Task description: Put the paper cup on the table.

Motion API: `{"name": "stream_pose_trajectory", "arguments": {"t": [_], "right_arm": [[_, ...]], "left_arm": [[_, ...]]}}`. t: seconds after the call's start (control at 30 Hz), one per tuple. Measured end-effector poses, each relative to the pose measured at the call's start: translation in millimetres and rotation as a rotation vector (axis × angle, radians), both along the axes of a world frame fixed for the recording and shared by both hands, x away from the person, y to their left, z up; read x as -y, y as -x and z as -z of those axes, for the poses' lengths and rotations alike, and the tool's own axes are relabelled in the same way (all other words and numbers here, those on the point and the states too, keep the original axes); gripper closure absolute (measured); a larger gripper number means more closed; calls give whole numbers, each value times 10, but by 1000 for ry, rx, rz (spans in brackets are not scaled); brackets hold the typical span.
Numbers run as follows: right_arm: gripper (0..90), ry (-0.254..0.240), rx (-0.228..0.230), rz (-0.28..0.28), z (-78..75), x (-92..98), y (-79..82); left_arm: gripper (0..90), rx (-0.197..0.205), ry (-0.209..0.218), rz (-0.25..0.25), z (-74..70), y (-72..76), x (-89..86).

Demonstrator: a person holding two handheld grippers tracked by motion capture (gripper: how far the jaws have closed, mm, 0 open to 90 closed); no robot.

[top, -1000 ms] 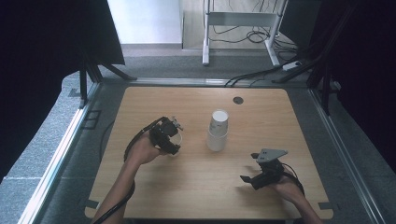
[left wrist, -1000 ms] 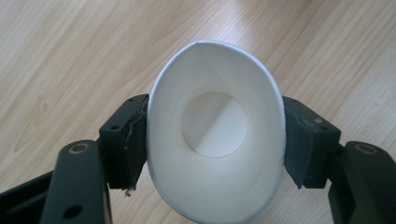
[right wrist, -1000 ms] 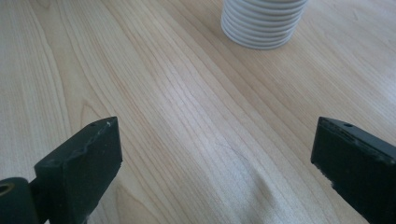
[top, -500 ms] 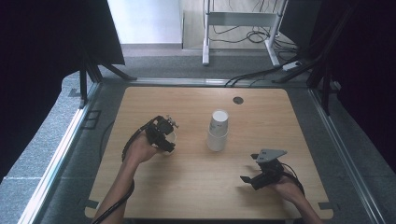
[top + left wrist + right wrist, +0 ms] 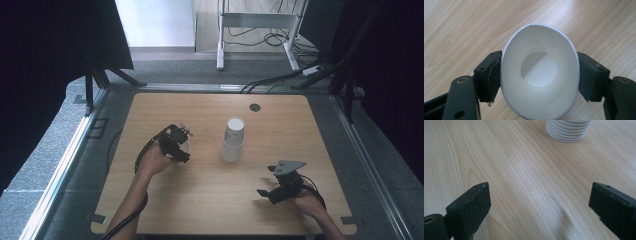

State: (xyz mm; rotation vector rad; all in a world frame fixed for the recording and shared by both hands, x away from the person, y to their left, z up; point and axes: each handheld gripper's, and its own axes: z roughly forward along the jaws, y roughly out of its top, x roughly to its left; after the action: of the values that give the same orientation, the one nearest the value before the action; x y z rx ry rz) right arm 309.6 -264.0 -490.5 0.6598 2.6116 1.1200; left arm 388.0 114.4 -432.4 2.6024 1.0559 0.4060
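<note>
table [image 5: 210,195]: pale wood, fine straight grain, smooth with a soft satin sheen. paper cup [image 5: 539,75]: thin white paper, matt, smooth inside, rim squeezed oval, faint seam down the wall. stack of cups [image 5: 233,140]: same white matt paper; rolled rims show as ridged rings in the right gripper view. left gripper [image 5: 539,77]: black matt plastic body, pads look rubbery with scuffed, frayed edges. right gripper [image 5: 539,207]: black matt pads, chipped edges; grey top plate, possibly plastic, hard to tell. floor [image 5: 65,150]: grey, coarse, carpet-like.
</note>
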Motion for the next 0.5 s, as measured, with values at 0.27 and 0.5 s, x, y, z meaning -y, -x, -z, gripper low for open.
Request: {"name": "stream_pose_trajectory", "arguments": {"t": [0.27,0.5], "right_arm": [[42,-2,1,-2,-4,3,2],[43,1,-1,-3,2,-5,4]], "left_arm": [[172,-19,28,-11,22,-17,4],[85,-4,73,-31,-17,-4,-29]]}}
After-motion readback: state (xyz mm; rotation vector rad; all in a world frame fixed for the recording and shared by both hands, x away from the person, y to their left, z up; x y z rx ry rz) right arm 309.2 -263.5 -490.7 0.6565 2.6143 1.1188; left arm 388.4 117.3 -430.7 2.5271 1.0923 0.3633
